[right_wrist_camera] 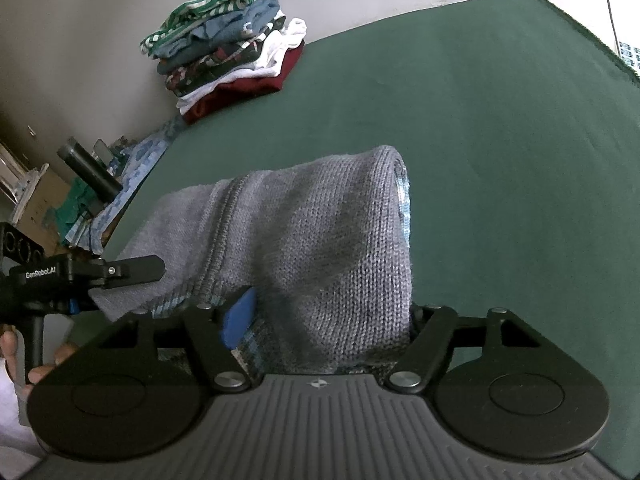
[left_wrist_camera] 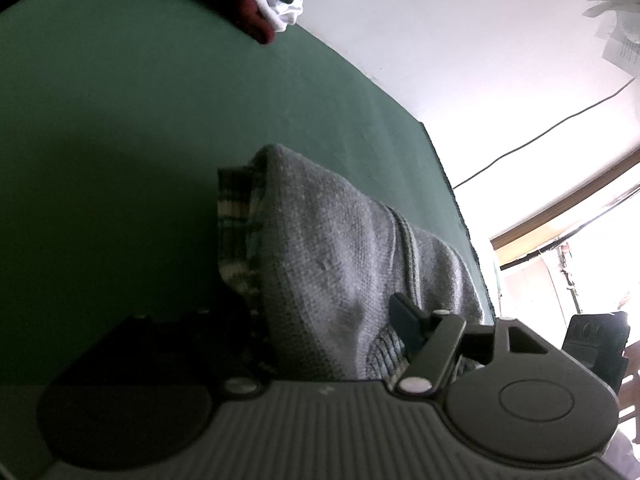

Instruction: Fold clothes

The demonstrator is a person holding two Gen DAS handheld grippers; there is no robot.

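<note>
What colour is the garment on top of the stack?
Green and white stripes, clearest in the right wrist view.

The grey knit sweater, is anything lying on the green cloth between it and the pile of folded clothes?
Nothing visible. Bare green cloth runs from the grey knit sweater to the stack of folded clothes at the far edge.

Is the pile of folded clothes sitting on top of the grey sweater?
No. The pile sits far back on the green cloth, apart from the sweater.
</note>
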